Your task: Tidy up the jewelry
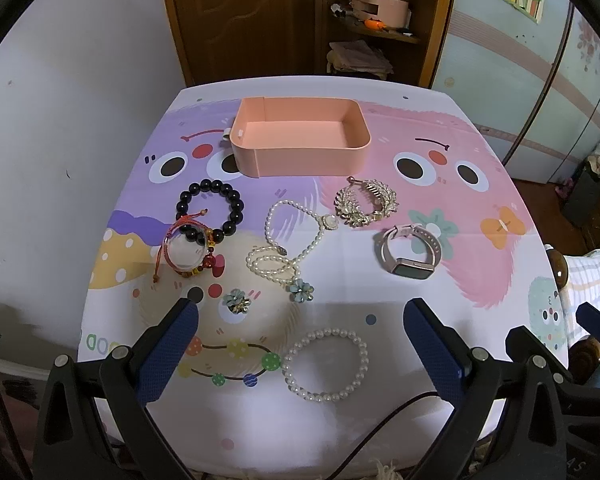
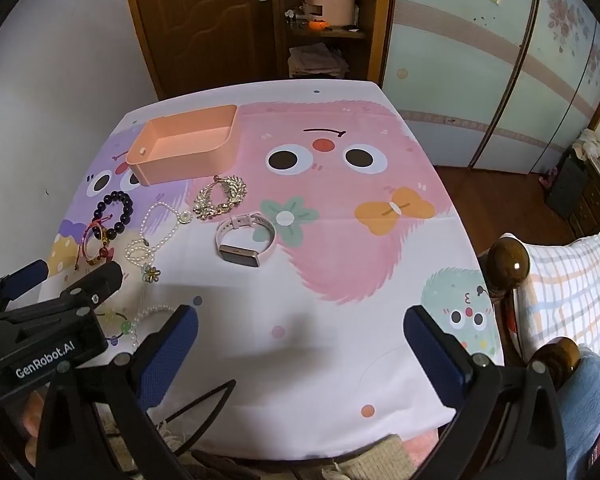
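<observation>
An empty pink tray [image 1: 300,156] [image 2: 188,160] stands at the far side of the cartoon tablecloth. In front of it lie a dark bead bracelet [image 1: 210,210] [image 2: 114,210], a red cord bracelet with a clear bangle [image 1: 186,250], a pearl necklace [image 1: 288,236] [image 2: 156,224], a gold crystal hair clip [image 1: 366,202] [image 2: 220,198], a pink smartwatch [image 1: 408,254] [image 2: 244,242], a small flower piece [image 1: 237,302] and a pearl bracelet [image 1: 325,364]. My left gripper [image 1: 300,328] hangs open over the pearl bracelet. My right gripper [image 2: 300,332] is open above bare cloth, nearer than the watch.
A wooden door [image 1: 236,16] and shelves with a pink organiser [image 1: 380,0] stand behind the table. Wardrobe doors [image 2: 480,60] fill the right. A bed with wooden knobs [image 2: 508,264] and a person's denim-clad knee [image 2: 584,400] sit close to the table's right edge.
</observation>
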